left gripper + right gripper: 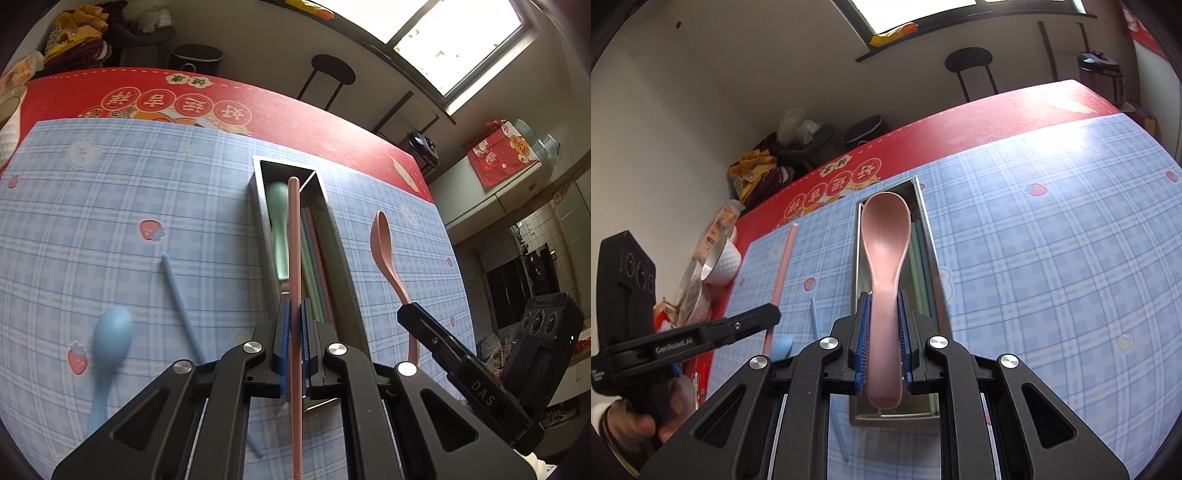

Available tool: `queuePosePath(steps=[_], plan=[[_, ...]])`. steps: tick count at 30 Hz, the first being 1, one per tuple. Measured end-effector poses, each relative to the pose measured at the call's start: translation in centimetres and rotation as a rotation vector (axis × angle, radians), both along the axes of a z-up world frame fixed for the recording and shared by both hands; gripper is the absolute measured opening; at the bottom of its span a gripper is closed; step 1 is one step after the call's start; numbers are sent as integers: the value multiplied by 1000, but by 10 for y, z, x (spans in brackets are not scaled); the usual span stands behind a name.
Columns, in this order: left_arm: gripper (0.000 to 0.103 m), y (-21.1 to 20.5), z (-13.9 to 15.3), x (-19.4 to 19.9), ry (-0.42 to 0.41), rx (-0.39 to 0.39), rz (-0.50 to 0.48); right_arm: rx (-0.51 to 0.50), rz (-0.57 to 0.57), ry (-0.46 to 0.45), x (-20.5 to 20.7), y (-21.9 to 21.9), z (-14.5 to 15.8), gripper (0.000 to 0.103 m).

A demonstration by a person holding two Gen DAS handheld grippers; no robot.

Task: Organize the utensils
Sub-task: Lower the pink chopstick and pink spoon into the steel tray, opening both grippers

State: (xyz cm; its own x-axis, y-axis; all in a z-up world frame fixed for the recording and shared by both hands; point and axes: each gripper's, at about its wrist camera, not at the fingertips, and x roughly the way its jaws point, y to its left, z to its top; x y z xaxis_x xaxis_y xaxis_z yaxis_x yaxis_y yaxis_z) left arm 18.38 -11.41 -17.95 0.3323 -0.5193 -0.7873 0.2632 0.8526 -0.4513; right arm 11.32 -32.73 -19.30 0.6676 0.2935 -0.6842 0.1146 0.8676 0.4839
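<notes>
My left gripper is shut on a pink chopstick and holds it over the metal utensil box. The box holds a green spoon and green and pink chopsticks. My right gripper is shut on a pink spoon, bowl forward, above the same box. In the left wrist view the right gripper with the pink spoon is to the right of the box. A blue spoon and a blue chopstick lie on the blue checked mat, left of the box.
The blue checked mat lies on a red tablecloth. A white cup and packets stand at the table's left edge in the right wrist view. A black stool stands beyond the table.
</notes>
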Motion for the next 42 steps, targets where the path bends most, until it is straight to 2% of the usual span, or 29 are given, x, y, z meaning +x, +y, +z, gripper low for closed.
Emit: queuePosePath(steps=[4, 9, 19, 25, 29, 33, 37, 42], plan=[[6, -32, -15, 19, 50, -13, 7, 4, -15, 1, 1, -17, -2, 15], [6, -57, -35, 36, 84, 22, 15, 3, -8, 6, 2, -32, -4, 15], [6, -78, -61, 58, 134, 55, 40, -8, 8, 38, 7, -42, -13, 15], [7, -86, -66, 63, 134, 63, 26, -8, 2, 43, 2, -49, -14, 15], [7, -78, -55, 59, 98, 67, 25, -1, 0, 51, 3, -49, -15, 15], [7, -61, -35, 48, 28, 76, 22, 0, 13, 67, 15, -40, -18, 15], [12, -34, -19, 35, -45, 104, 40, 12, 39, 81, 32, -23, -20, 15], [14, 7, -14, 20, -88, 156, 82, -113, 95, 128, 62, 6, -25, 15]])
